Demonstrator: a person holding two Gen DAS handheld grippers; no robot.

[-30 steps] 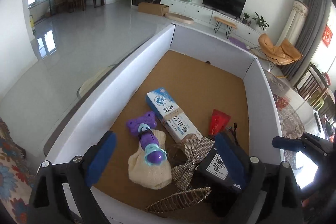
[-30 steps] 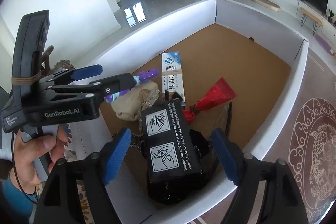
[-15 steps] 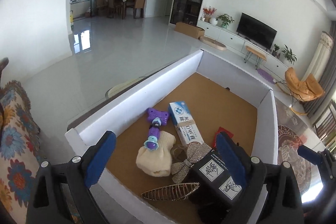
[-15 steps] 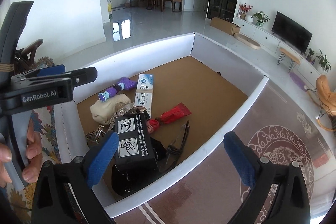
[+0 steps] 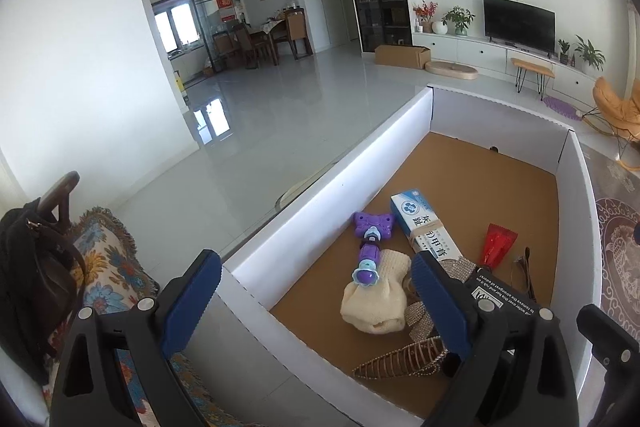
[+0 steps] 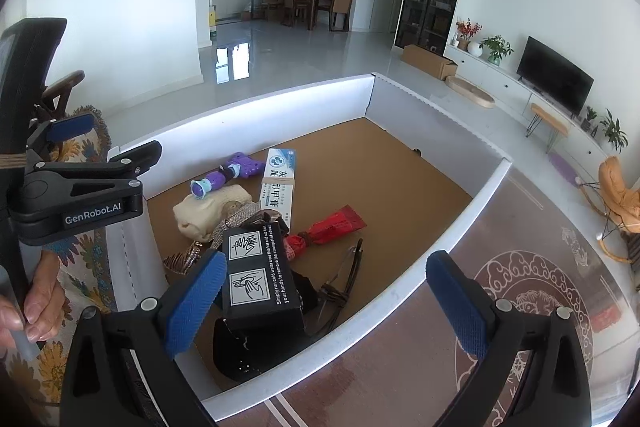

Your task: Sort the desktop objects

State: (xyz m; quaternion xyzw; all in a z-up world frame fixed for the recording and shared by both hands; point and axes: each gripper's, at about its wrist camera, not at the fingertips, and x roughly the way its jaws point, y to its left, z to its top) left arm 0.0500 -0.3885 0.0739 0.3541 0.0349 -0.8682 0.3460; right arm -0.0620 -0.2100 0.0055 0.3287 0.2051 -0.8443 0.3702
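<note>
A white-walled box (image 5: 320,203) with a brown floor holds the objects. In it lie a purple toy (image 5: 370,247), a cream knitted pouch (image 5: 378,301), a blue-and-white toothpaste box (image 5: 424,227), a red packet (image 5: 498,243), a sparkly bow (image 5: 420,315), a woven leaf-shaped piece (image 5: 400,361), a black box with hand pictures (image 6: 260,273) and glasses (image 6: 344,287). My left gripper (image 5: 316,301) is open and empty above the box's near left corner. My right gripper (image 6: 328,301) is open and empty above the box's near edge. The left gripper also shows in the right wrist view (image 6: 80,187).
A floral cloth (image 5: 108,267) and a dark handbag (image 5: 28,279) lie left of the box. A patterned rug (image 6: 540,291) lies right of it. The far half of the box floor (image 6: 384,163) is bare. A living room with a TV (image 5: 518,23) lies beyond.
Both grippers have pulled back and up from the box, so the objects look smaller and farther. The objects have not moved. Both grippers stay open.
</note>
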